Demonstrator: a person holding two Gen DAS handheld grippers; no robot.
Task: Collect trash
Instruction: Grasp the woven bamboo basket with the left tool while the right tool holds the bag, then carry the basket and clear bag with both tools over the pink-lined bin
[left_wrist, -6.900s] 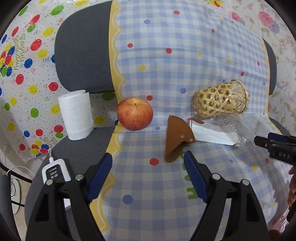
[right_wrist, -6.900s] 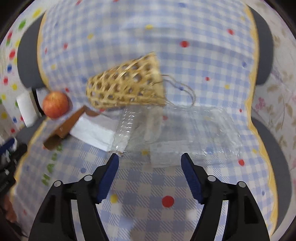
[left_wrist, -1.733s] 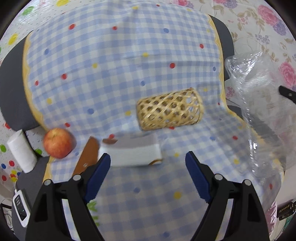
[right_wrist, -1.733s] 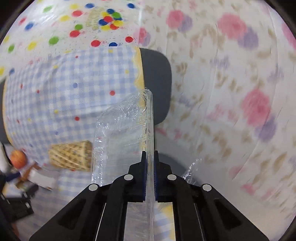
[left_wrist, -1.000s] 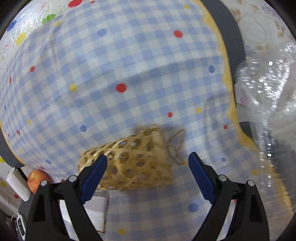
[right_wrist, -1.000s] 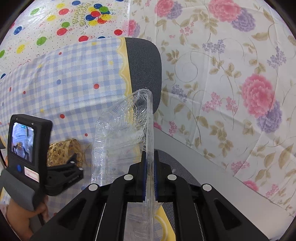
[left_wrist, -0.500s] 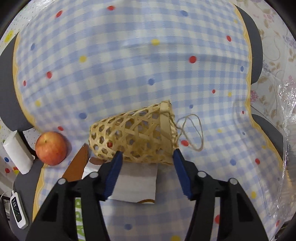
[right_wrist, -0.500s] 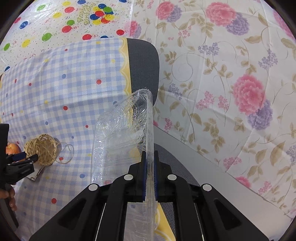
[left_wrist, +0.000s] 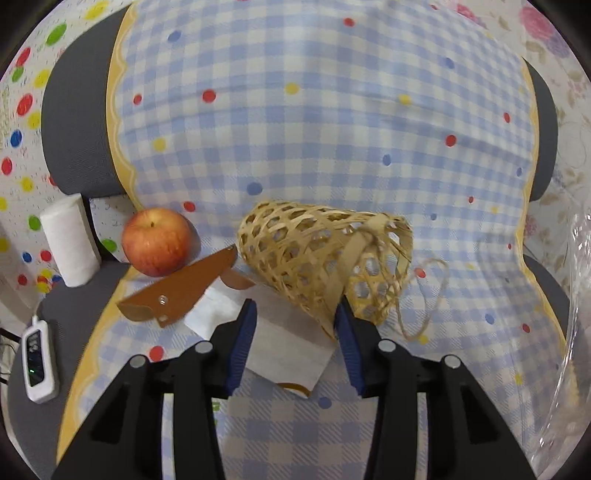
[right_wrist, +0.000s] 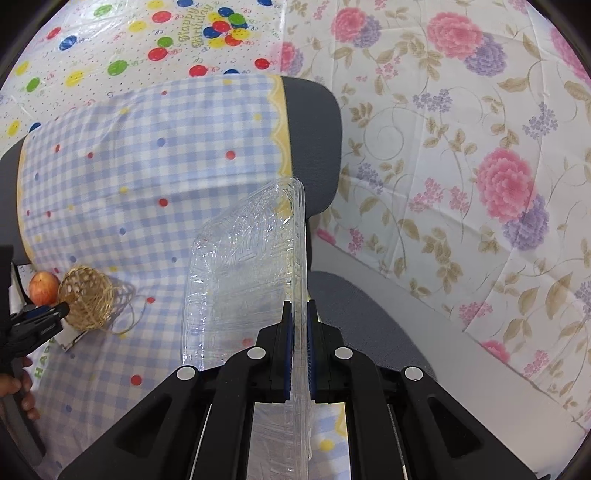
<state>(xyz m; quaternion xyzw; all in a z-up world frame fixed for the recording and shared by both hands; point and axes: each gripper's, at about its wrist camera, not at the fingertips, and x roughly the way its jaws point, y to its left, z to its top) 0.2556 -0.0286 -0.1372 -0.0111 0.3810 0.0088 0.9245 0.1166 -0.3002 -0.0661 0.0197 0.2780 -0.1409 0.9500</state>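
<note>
While my right gripper (right_wrist: 298, 332) is raised, jaws clamped on the edge of a clear plastic container (right_wrist: 247, 273), my left gripper (left_wrist: 295, 332) is low over the chair seat, jaws apart around the rim of the tipped woven basket (left_wrist: 321, 262). "Happy Birthday" reads on the balloon-print sheet (right_wrist: 110, 48); a blue checked cloth (left_wrist: 314, 122) covers the grey chair (right_wrist: 314, 122).
</note>
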